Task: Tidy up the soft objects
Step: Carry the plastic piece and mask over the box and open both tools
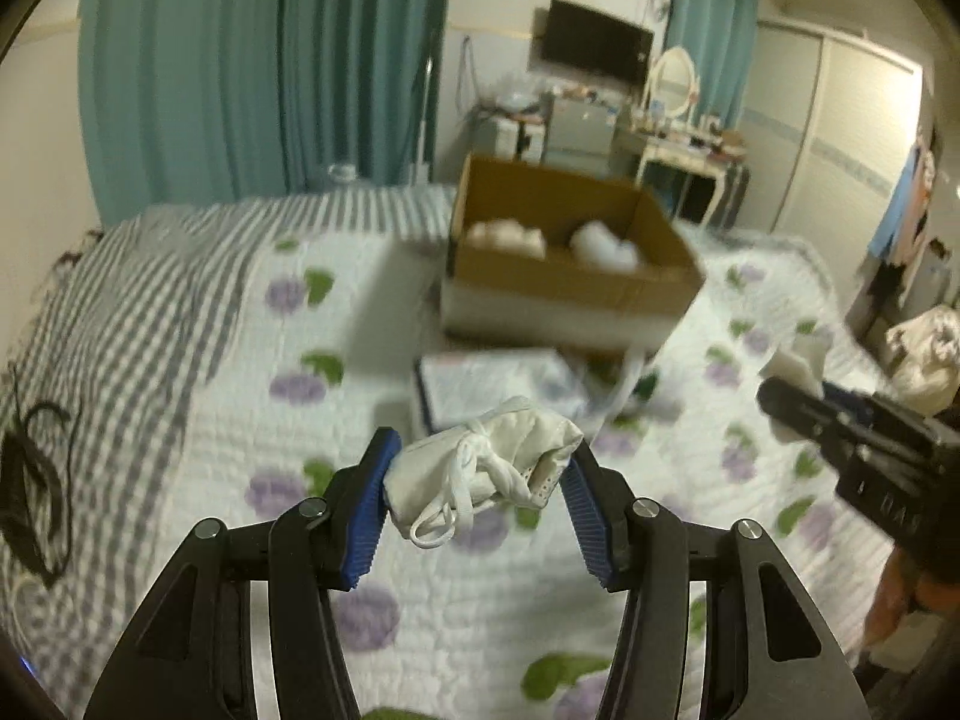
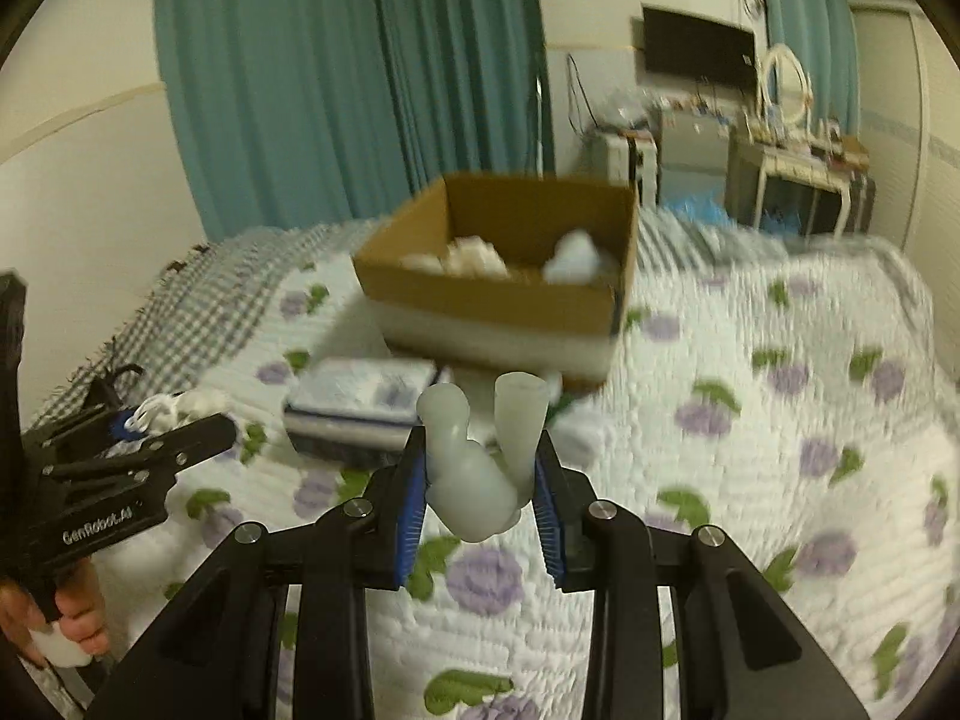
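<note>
- Your left tool gripped a crumpled white cloth bundle with loose ties, pinched between its blue pads and carried above the bed.
- Your right tool was clamped on a pale, rubbery two-pronged piece, prongs pointing up and forward.
- The cardboard box lay straight ahead of both tools, open top upward, its near wall facing you; white soft things already sat inside.
- Neither tool looked clearly nearer the box.
- A flat blue-and-white packet rested on the quilt just before the box.
- To me, open air above the near wall gave room; that wall's edge was the snag.
</note>
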{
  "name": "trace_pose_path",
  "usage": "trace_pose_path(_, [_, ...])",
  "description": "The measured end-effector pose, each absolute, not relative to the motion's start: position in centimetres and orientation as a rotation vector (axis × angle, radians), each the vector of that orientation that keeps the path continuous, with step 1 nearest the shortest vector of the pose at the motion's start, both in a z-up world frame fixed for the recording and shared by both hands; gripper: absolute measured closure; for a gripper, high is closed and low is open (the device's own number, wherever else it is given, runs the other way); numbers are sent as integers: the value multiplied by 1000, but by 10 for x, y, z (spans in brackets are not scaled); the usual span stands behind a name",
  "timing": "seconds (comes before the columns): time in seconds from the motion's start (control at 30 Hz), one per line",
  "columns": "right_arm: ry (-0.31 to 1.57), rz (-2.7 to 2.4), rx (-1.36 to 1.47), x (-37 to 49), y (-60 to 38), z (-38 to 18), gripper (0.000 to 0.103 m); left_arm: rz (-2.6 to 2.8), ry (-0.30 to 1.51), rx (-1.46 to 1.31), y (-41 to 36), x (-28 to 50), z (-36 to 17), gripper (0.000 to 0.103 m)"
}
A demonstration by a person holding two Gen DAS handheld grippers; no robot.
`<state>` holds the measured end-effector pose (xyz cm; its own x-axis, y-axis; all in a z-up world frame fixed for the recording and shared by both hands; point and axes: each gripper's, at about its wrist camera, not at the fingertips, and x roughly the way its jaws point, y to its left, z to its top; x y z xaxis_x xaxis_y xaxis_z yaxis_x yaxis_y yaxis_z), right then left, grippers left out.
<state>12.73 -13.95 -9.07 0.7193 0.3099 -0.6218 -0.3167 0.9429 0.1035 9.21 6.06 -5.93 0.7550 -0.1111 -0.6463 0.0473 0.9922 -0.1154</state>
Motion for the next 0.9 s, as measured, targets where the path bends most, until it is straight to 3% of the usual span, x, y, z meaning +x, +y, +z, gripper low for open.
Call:
trace_pose_path(0.43, [479,399,-55,181,-126,32,71,-59,455,67,38,172,50,50])
trace_pose_path(0.67, [471,390,-71,258,-117,51,71,-56,500,114,26,260,24,50])
trace_pose_path(0.9, [572,381,-5,341,-120,-5,71,-108,615,118,12,327,-31,50])
